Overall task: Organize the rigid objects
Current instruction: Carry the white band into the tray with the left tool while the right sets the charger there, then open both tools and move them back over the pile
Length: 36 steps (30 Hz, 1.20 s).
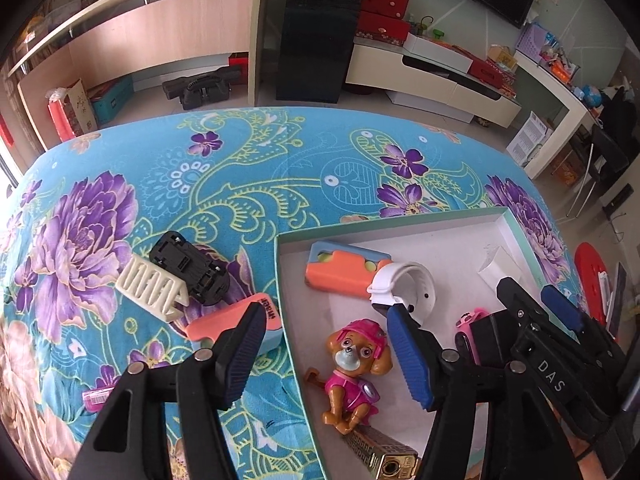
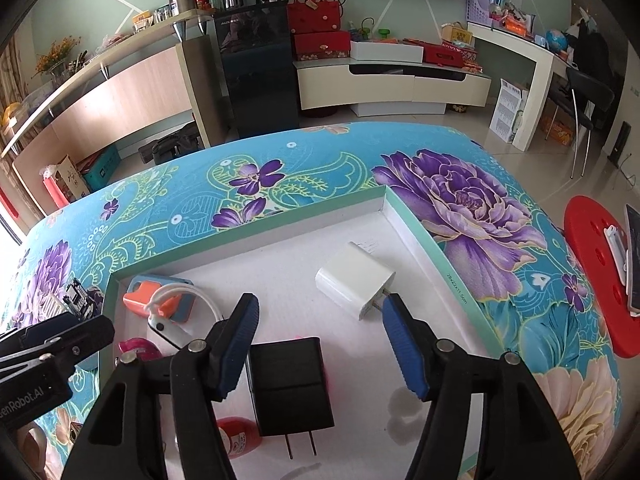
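A shallow white box (image 1: 496, 224) with a green rim lies on the flowered cloth; it also shows in the right wrist view (image 2: 384, 204). In it lie an orange-and-blue case (image 1: 344, 268), a white band (image 1: 408, 284), a pink dog figure (image 1: 352, 364), a gold lighter (image 1: 380, 452), a white charger (image 2: 354, 286) and a black charger (image 2: 290, 388). My left gripper (image 1: 324, 340) is open over the box's left wall, empty. My right gripper (image 2: 316, 320) is open above the black charger, empty. On the cloth lie a black toy car (image 1: 190, 266), a cream rack (image 1: 154, 286) and an orange eraser (image 1: 224, 320).
A small pink item (image 1: 96, 396) lies on the cloth at the left. A red round item (image 2: 236, 436) sits under the right gripper in the box. A red stool (image 2: 596, 276) stands to the right of the table. Shelves and a TV cabinet stand behind.
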### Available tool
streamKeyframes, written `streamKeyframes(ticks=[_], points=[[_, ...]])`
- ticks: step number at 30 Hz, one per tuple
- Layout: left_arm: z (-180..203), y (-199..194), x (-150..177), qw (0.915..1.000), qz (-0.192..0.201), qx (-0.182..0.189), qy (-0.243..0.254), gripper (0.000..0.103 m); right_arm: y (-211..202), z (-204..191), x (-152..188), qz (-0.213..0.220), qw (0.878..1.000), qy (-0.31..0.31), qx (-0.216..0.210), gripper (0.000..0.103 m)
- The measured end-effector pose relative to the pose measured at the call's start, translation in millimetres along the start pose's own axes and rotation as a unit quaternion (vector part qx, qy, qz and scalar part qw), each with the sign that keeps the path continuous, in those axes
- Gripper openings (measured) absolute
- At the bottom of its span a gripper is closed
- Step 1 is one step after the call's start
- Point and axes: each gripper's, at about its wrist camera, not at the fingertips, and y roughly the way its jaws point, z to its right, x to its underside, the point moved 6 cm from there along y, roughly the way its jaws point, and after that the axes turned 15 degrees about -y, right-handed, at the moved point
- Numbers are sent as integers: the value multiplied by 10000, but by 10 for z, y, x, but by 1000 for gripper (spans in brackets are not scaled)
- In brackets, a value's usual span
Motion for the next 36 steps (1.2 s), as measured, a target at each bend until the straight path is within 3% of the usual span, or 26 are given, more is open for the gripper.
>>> streamKeyframes(ticks=[4,7,8,15,20,26,36], points=[[-237,-128,-20,9995,222,-93,-200,87,-41,-31,-21,17,10000,-82,35,72],[-458,-206,-35,9982,396,-306,-340,100,-69,-83,-41,42,9999,-160,46,87],[-532,-232,-40,9975,455,-368,-390,103,-81,-102,-55,63,9998,-196,51,88],[-1051,-389,-49,9913,735,-800,-742,103,-178,-269,-152,237,9989,-398,63,93],[-1408,-554,-27,9850,937,-1029,-1018,103,-404,-433,-301,643,9971,-401,-113,93],[-1810,-745,-21,9751,1160,-1334,-1338,103,-652,-898,-478,1128,9886,-788,-611,93],[-2272,-694,149,9677,965,-1558,-1733,103,-607,-1863,-455,992,9736,-1432,-1477,93]])
